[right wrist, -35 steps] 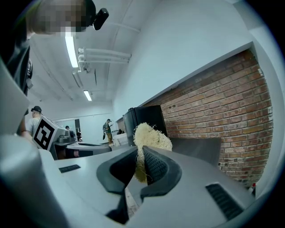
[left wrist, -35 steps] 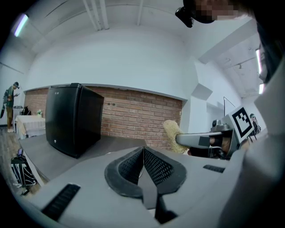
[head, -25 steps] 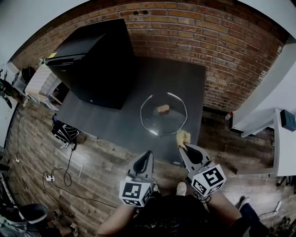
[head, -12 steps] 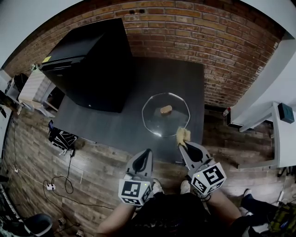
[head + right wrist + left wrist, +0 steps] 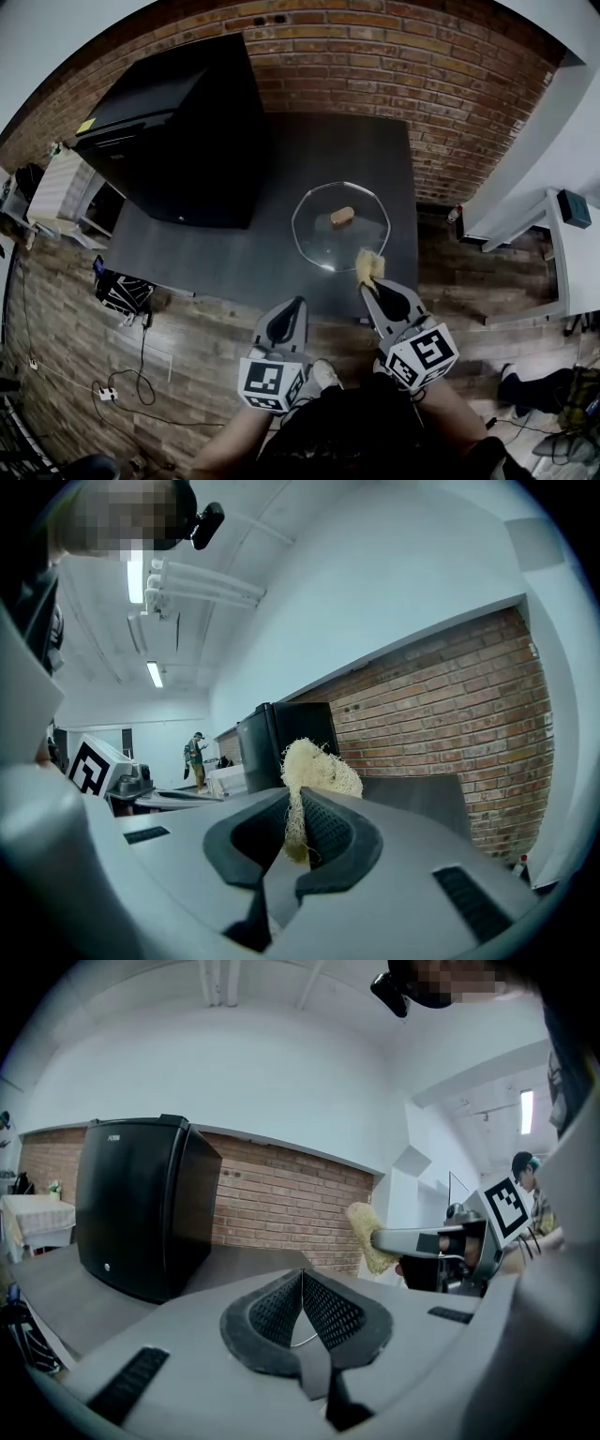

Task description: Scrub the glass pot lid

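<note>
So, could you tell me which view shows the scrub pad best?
The right gripper view: the scrub pad sits close, pinched in the right tongs. The head view shows a small tuft; the left gripper view, its side.

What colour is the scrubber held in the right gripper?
Pale straw yellow. The scrubber in the right gripper shows best in the right gripper view.

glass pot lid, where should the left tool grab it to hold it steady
Take the brown knob at the centre of the glass pot lid, coming from above with the left tool. The lid lies flat on the table, so the rim likely offers little; the knob stands up.
</note>
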A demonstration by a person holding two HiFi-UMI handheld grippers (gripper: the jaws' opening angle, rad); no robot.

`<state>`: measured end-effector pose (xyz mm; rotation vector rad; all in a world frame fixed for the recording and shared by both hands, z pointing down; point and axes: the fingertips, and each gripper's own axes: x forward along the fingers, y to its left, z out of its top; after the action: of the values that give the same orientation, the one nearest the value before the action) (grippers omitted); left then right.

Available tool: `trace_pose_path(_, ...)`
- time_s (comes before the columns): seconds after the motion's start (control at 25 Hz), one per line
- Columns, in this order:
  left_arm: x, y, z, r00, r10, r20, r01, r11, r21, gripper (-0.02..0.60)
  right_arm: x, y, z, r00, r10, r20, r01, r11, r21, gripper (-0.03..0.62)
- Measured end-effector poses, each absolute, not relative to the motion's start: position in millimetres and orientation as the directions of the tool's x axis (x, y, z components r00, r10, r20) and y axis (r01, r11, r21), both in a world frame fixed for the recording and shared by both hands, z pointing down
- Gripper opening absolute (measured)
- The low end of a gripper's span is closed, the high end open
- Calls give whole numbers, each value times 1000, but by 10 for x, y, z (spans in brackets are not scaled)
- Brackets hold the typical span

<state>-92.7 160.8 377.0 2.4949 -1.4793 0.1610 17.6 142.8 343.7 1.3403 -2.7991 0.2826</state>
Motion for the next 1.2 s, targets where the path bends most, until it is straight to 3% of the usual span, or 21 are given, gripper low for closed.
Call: trace_pose_path(1.2,-765,667,4242,387,-864,322,-922,-365,127,32,353,488,3818,-685,-707,176,-727,648,-227,41)
